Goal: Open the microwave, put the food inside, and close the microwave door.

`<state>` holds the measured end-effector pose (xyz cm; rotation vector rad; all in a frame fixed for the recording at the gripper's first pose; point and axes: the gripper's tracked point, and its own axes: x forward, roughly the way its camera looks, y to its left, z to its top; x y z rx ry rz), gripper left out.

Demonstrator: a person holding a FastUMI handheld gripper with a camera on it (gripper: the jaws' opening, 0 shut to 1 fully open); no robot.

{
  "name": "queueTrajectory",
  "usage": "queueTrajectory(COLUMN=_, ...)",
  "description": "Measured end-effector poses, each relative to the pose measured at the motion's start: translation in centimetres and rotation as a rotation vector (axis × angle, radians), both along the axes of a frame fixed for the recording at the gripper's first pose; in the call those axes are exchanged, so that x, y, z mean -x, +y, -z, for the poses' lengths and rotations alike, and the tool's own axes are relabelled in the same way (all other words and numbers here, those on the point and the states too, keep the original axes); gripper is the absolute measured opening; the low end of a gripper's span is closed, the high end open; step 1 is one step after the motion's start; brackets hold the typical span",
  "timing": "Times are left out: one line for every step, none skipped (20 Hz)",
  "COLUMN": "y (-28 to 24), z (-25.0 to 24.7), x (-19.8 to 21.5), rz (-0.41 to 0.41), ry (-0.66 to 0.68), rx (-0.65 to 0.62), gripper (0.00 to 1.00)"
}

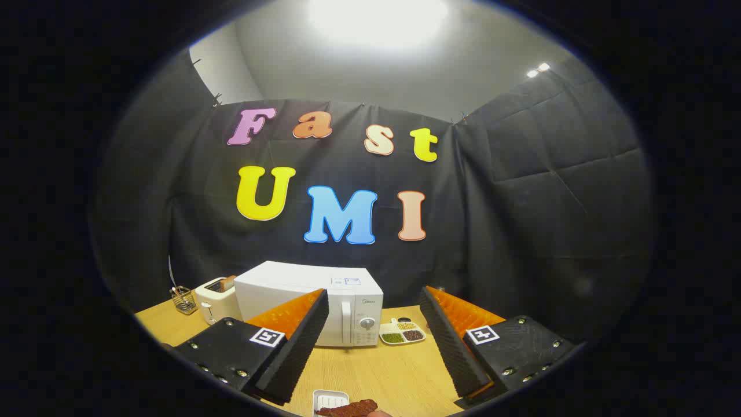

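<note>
On the far left of the wooden table (pixel 173 324), against the booth's black cloth wall, a small wire basket (pixel 184 299) stands. Just to its right is a white toaster (pixel 215 301) with something brownish sticking out of its top slot. Touching or almost touching the toaster, the white microwave (pixel 307 289) sits with its door shut; its vertical handle (pixel 346 323) and a round knob (pixel 367 324) face the gripper, and the gripper's left finger hides part of the front. Just right of the microwave lies a small divided dish (pixel 402 333) holding green, dark and pale grains in separate compartments.

The gripper (pixel 375 339) hangs above the table with its fingers spread wide, nothing held between them; the microwave's handle side and the divided dish show in the gap, well beyond the fingertips. Closer in, below and between the fingers, a small white tray (pixel 329 399) rests on the table with a reddish-brown strip of food (pixel 349 409) lying at its near edge. Whether the strip sits fully on the tray cannot be told.
</note>
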<state>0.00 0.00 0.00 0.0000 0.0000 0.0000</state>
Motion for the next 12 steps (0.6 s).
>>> queueTrajectory(y=0.4, z=0.1, x=0.1, rz=-0.008, ry=0.002, rx=0.000, gripper=0.98)
queueTrajectory(y=0.9, z=0.1, x=0.0, rz=-0.019, ry=0.002, rx=-0.002, gripper=0.98)
queueTrajectory(y=1.3, z=0.0, x=0.1, rz=-0.024, ry=0.000, rx=-0.003, gripper=0.98)
queueTrajectory(y=1.5, z=0.2, x=0.0, rz=-0.028, ry=0.000, rx=-0.008, gripper=0.98)
queueTrajectory(y=1.9, z=0.2, x=0.0, rz=-0.035, ry=0.001, rx=-0.015, gripper=0.98)
queueTrajectory(y=2.2, z=0.3, x=0.0, rz=-0.041, ry=0.004, rx=-0.021, gripper=0.98)
queueTrajectory(y=2.4, z=0.2, x=0.0, rz=-0.046, ry=0.002, rx=-0.021, gripper=0.98)
queueTrajectory(y=2.6, z=-0.1, x=0.0, rz=-0.049, ry=-0.005, rx=-0.018, gripper=0.98)
queueTrajectory(y=2.6, z=-0.3, x=0.0, rz=-0.048, ry=-0.012, rx=-0.012, gripper=0.98)
queueTrajectory(y=2.6, z=-0.3, x=0.1, rz=-0.050, ry=-0.017, rx=-0.008, gripper=0.98)
queueTrajectory(y=2.8, z=-0.5, x=0.0, rz=-0.054, ry=-0.020, rx=-0.008, gripper=0.98)
queueTrajectory(y=2.7, z=-0.5, x=-0.1, rz=-0.055, ry=-0.019, rx=-0.011, gripper=0.98)
